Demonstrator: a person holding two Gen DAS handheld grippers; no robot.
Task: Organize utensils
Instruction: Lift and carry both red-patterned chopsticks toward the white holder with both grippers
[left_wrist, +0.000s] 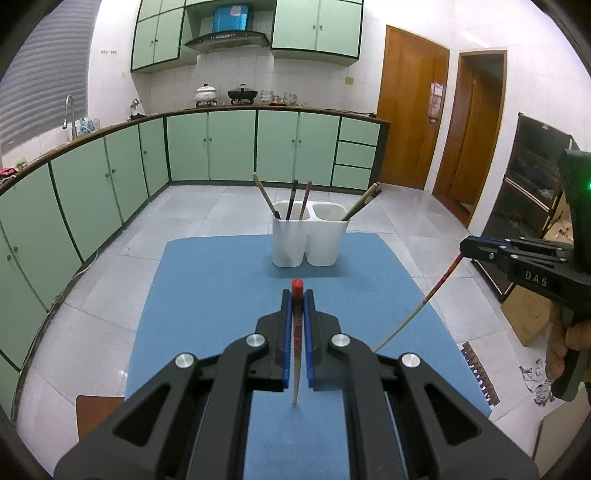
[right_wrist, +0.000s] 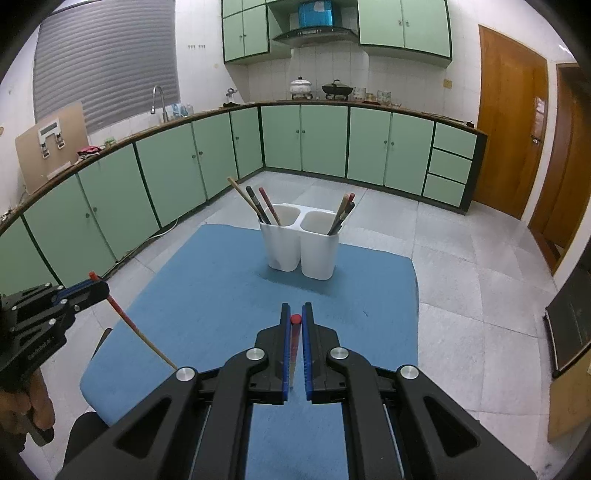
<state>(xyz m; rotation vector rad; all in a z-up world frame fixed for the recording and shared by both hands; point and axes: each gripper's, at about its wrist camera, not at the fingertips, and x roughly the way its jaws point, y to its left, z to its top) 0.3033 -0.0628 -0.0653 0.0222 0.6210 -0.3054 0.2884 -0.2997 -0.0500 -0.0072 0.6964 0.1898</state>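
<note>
A white two-compartment holder stands at the far end of the blue mat. Three chopsticks lean in its left compartment and a few more in its right one. My left gripper is shut on a red-topped chopstick, held upright above the mat, short of the holder. My right gripper is shut on another red-topped chopstick, off the mat's right side in the left wrist view.
Green kitchen cabinets run along the left and back walls. Wooden doors are at the right. A black cabinet and cardboard boxes stand to the right. A brown seat is beside the mat's near left corner.
</note>
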